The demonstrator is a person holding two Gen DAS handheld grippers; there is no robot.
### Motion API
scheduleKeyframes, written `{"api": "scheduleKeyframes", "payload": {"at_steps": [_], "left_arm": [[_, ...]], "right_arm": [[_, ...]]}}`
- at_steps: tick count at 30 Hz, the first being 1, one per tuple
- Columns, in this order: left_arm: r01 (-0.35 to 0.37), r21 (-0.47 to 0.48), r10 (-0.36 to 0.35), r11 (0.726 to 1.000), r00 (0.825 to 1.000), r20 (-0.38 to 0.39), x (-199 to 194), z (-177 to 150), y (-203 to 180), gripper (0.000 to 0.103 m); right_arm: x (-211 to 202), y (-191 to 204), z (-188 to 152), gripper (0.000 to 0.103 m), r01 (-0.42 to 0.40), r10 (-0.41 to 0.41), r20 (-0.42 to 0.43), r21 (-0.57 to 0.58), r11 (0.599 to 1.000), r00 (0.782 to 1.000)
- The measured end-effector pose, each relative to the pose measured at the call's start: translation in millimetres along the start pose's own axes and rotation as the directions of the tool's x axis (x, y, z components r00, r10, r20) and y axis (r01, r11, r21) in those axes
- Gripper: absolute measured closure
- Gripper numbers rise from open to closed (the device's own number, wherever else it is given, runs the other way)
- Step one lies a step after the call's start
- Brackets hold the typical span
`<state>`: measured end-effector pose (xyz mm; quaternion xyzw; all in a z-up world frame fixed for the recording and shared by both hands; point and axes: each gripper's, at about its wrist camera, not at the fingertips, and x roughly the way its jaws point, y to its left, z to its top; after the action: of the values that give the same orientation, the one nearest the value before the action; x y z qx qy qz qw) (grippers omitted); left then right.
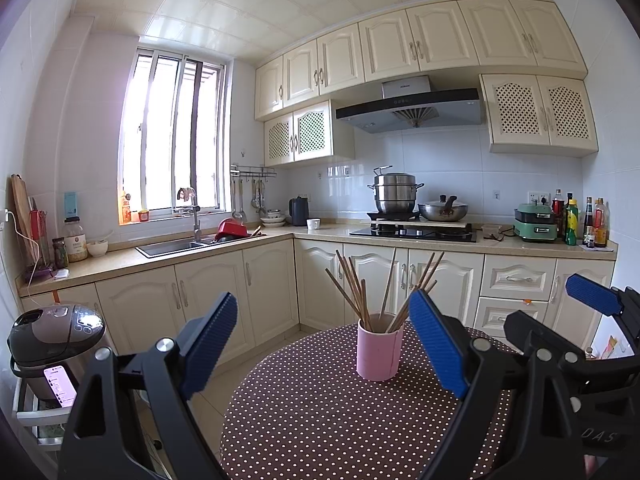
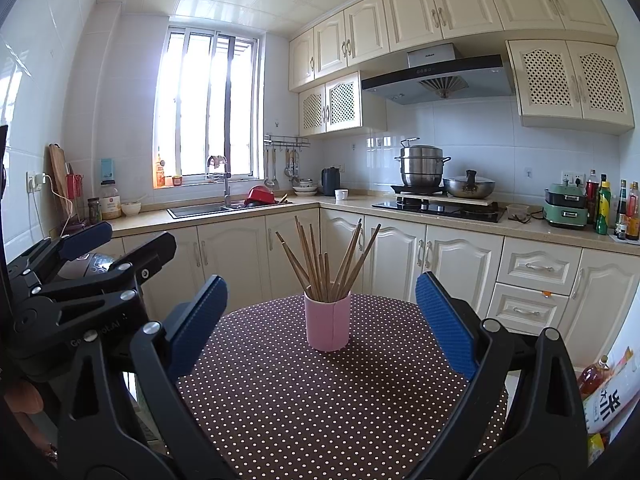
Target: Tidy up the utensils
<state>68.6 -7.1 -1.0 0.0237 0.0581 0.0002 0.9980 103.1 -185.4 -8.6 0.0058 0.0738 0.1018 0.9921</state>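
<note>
Two hand-held grippers face a cup of chopsticks on a dotted table.
Left wrist view: the left gripper [image 1: 324,336] stands wide apart, empty; the pink cup [image 1: 379,350] holds the chopsticks [image 1: 362,292] upright on the table [image 1: 320,420]. Right wrist view: the right gripper [image 2: 322,320] likewise gapes, the cup centred beyond it, untouched.

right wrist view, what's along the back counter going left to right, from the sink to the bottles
sink → red bowl → kettle → white cup → steamer pot → wok → green cooker → bottles
</note>
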Motion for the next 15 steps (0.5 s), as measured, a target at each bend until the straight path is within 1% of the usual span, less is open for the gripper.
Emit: {"api": "scheduleKeyframes", "payload": {"at_steps": [15], "left_arm": [[-0.001,-0.002,0.001,1.000,1.000,0.000,0.1,-0.4,-0.4,0.017]], "right_arm": [[2.7,1.8,0.0,0.010,-0.001,0.001,-0.003,0.002,1.000,1.000]]}}
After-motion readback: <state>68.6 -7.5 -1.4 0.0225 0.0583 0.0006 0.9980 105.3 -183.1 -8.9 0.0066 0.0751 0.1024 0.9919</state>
